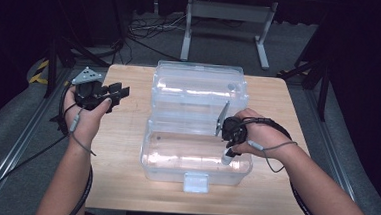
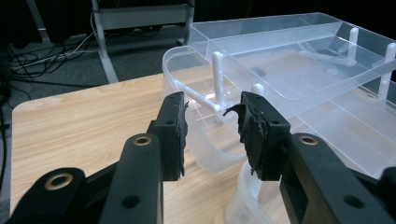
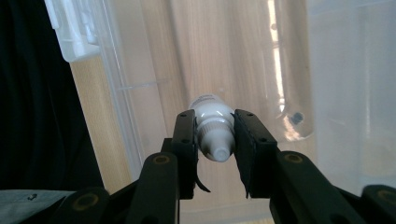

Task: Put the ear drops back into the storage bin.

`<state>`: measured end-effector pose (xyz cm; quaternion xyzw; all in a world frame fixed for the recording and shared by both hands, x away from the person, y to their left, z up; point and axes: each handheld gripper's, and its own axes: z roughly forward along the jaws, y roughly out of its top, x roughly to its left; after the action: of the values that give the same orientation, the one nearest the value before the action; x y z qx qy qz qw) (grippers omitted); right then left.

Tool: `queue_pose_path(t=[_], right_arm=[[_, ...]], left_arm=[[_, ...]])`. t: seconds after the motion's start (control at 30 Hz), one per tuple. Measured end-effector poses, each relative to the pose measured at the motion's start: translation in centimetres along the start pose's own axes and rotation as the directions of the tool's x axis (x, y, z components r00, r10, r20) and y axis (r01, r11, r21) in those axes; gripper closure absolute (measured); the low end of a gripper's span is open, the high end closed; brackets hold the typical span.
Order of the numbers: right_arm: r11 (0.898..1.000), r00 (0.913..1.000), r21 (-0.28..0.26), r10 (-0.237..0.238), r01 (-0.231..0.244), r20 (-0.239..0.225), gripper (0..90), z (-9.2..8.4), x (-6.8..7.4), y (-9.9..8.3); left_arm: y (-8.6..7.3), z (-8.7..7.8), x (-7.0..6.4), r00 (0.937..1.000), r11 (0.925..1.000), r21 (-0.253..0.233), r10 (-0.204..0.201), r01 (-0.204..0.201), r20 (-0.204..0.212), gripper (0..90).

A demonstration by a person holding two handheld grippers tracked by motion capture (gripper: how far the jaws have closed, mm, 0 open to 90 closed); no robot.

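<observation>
Clamping smooth white plastic bottle [image 3: 214, 133], right gripper [image 3: 215, 140] fingers; left gripper [image 2: 212, 133] fingers apart.

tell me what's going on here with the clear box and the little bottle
A person works a two-jaw gripper in each hand at a light wooden table. The right gripper is shut on a small white plastic dropper bottle, holding it over the bottom half of an open clear plastic storage box. The left gripper is open and holds nothing, beside the box's left side.
</observation>
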<state>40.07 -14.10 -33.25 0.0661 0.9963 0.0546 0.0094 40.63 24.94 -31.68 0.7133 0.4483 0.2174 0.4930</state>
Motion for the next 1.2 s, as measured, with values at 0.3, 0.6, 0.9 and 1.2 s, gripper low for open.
queue_pose_path(t=[0.3, 0.6, 0.9, 1.2], right_arm=[[1.000, 0.9996, 0.023, -0.008, 0.009, -0.027, 71.4, 2.1, 0.2, 0.1], [0.999, 0.9987, 0.043, -0.020, 0.022, -0.047, 71.4, 3.6, 0.4, 0.2], [0.998, 0.9975, 0.049, -0.023, 0.026, -0.067, 71.4, 4.6, 0.4, 0.1], [0.998, 0.9968, 0.047, -0.027, 0.031, -0.075, 71.4, 5.3, 0.5, 0.2]], left_arm=[[0.0, 0.0, 0.0, 1.0000, 1.0000, -0.001, -0.001, 0.001, -0.001, 62.1], [0.0, 0.0, 0.0, 1.0000, 1.0000, 0.004, 0.003, -0.003, -0.003, 62.1], [0.0, -0.1, 0.0, 1.0000, 1.0000, 0.002, 0.004, -0.004, -0.006, 62.0], [0.0, -0.1, 0.0, 1.0000, 1.0000, 0.004, 0.001, -0.001, -0.004, 62.0]])
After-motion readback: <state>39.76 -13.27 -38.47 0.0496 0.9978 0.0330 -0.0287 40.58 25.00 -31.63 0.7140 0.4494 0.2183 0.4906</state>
